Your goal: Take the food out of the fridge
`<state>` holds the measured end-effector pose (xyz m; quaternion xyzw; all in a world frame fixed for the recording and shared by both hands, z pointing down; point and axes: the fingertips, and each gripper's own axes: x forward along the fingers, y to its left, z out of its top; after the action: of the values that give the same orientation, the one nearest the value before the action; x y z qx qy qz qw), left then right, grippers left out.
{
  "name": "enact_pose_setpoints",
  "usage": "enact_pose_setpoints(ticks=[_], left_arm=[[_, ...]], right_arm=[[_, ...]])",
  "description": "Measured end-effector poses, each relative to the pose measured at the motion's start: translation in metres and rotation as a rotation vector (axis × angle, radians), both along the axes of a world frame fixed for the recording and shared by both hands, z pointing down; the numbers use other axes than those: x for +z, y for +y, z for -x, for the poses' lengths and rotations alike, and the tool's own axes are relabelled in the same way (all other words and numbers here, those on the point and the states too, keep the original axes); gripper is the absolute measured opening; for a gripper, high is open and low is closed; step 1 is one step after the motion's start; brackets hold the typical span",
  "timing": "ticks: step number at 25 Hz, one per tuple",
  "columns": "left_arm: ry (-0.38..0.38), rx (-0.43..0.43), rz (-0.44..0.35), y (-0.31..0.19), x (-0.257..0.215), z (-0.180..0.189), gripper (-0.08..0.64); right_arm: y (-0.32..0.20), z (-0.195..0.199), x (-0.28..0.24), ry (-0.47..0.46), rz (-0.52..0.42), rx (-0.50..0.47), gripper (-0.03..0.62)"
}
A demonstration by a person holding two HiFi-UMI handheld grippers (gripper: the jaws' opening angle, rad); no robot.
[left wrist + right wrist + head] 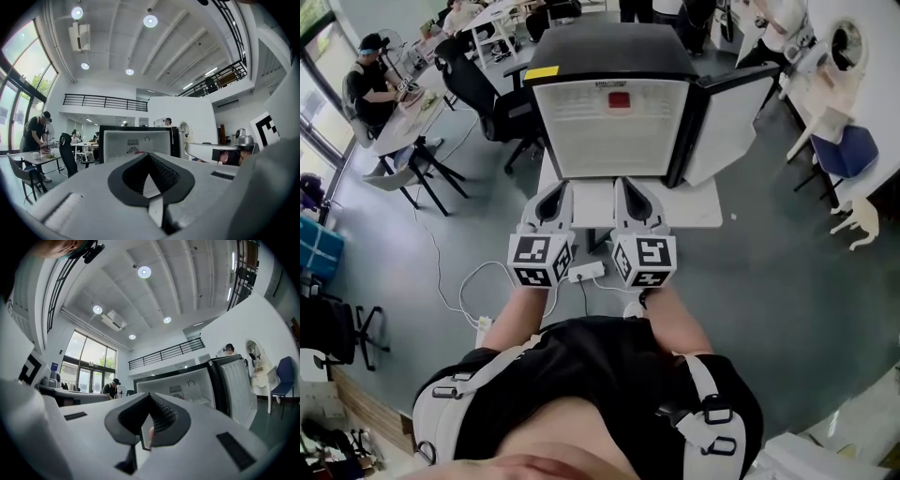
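A small black fridge [609, 131] stands on a white table [698, 211], its door [727, 127] swung open to the right. Its white inside shows a small red item [619, 100] high at the back; no other food can be made out. My left gripper [558, 187] and right gripper [625, 183] are side by side just in front of the table's near edge, both pointing level at the fridge. Both are shut and hold nothing. The fridge [136, 140] sits straight beyond the left gripper [149, 153] in the left gripper view. In the right gripper view the fridge [187, 385] is past the right gripper [150, 394].
A white power strip [586, 273] with cables lies on the floor below the grippers. Black office chairs [502, 108] stand left of the fridge, a blue chair [848, 150] at the right. A person [370, 80] works at a table at the far left.
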<state>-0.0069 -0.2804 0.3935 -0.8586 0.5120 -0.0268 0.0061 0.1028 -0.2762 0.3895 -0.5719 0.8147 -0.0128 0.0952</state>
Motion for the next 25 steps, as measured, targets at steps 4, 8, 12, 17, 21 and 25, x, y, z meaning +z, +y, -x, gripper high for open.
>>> enact_pose_setpoints(ticks=[4, 8, 12, 17, 21, 25], left_arm=[[-0.002, -0.027, 0.011, -0.043, 0.002, -0.025, 0.003], [-0.004, -0.050, 0.022, -0.073, 0.003, -0.045, 0.003], [-0.014, -0.052, 0.039, -0.092, 0.011, -0.055, 0.003], [-0.027, -0.045, 0.041, -0.108, 0.010, -0.049, 0.003], [-0.015, -0.041, 0.047, -0.117, 0.008, -0.039, 0.003], [-0.018, -0.035, 0.050, -0.119, 0.012, -0.027, 0.003]], right_arm=[[-0.043, -0.026, 0.004, -0.004, 0.017, -0.023, 0.008], [-0.077, -0.048, 0.006, -0.008, 0.030, -0.038, 0.008], [-0.102, -0.060, 0.010, -0.014, 0.042, -0.033, 0.008], [-0.117, -0.051, 0.014, -0.020, 0.059, -0.035, 0.008], [-0.127, -0.046, 0.013, -0.072, 0.071, -0.019, 0.008], [-0.139, -0.045, 0.018, -0.213, 0.089, 0.005, 0.066]])
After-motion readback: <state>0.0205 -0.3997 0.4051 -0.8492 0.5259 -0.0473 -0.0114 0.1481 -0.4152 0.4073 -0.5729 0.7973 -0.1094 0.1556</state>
